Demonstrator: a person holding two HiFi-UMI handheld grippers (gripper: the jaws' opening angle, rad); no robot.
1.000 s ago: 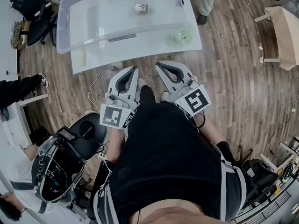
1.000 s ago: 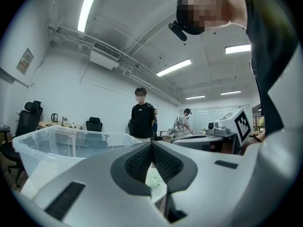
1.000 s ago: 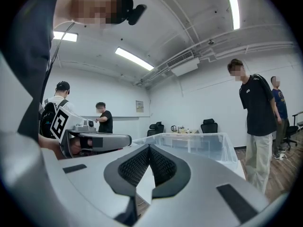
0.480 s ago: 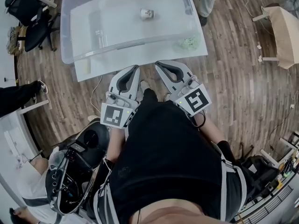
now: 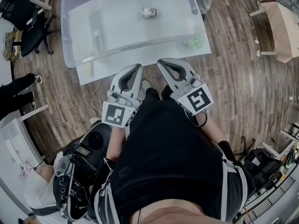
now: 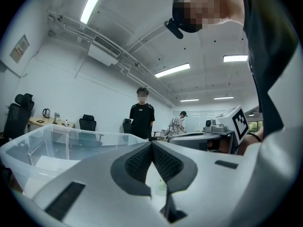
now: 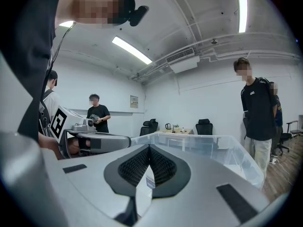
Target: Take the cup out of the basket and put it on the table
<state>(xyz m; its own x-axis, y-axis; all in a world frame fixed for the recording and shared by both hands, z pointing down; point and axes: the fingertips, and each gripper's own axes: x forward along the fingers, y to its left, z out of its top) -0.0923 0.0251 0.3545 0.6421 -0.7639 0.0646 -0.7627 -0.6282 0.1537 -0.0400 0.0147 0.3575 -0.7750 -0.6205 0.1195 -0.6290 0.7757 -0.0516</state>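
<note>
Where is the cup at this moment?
Head view, top centre: the cup is inside the clear basket on the white table, near the basket's far wall and a little right of its middle.

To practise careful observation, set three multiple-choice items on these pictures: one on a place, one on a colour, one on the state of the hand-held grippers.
1. The jaws of the left hand-held gripper and right hand-held gripper are: A wide open; B shut, empty; C gripping a bottle.
2. The small white cup lies: A in the clear plastic bin; B on the wooden floor; C between the left jaws.
3. The crumpled thing on the white table by the bin is: A red; B black; C green.
Key: 1 B, each gripper view shows pads meeting, nothing held. 2 A, the bin's walls surround it. 3 C, the head view shows its colour.
</note>
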